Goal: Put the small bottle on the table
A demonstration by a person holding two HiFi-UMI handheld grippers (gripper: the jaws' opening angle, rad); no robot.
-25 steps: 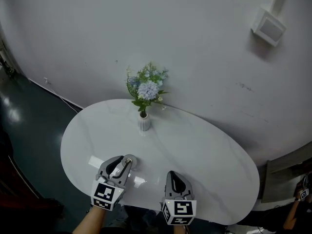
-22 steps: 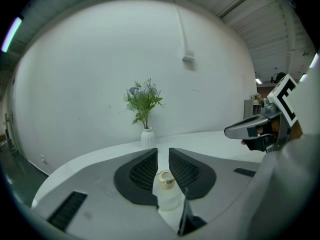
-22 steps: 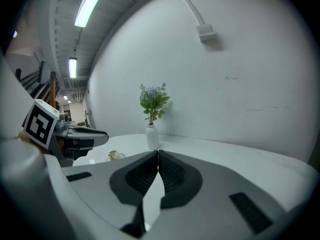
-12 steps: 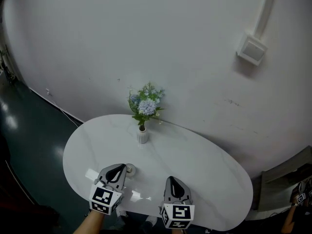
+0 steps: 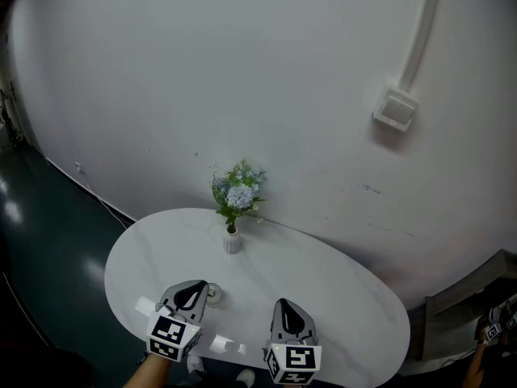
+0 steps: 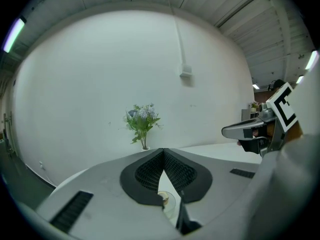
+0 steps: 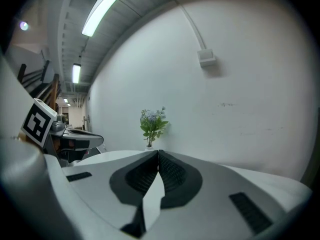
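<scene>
The small clear bottle point(image 5: 213, 292) stands on the white oval table point(image 5: 339, 297), just right of my left gripper's point(image 5: 196, 284) tip. In the left gripper view the bottle point(image 6: 165, 200) shows below the jaws, apart from them. The left gripper point(image 6: 163, 151) is shut with nothing between its pads. My right gripper point(image 5: 284, 305) hovers over the table's near edge, also shut and empty; its jaws point(image 7: 158, 153) meet in the right gripper view. Each gripper sees the other: the right gripper point(image 6: 250, 131) and the left gripper point(image 7: 75, 136).
A white vase of blue flowers point(image 5: 233, 208) stands at the table's far side against the pale wall. A white box with a conduit point(image 5: 395, 108) hangs on the wall. Dark floor point(image 5: 48, 233) lies to the left.
The left jaws, open beside the bottle a second ago, are now shut and empty. Both grippers have lifted above the table, and the bottle stays standing on it.
</scene>
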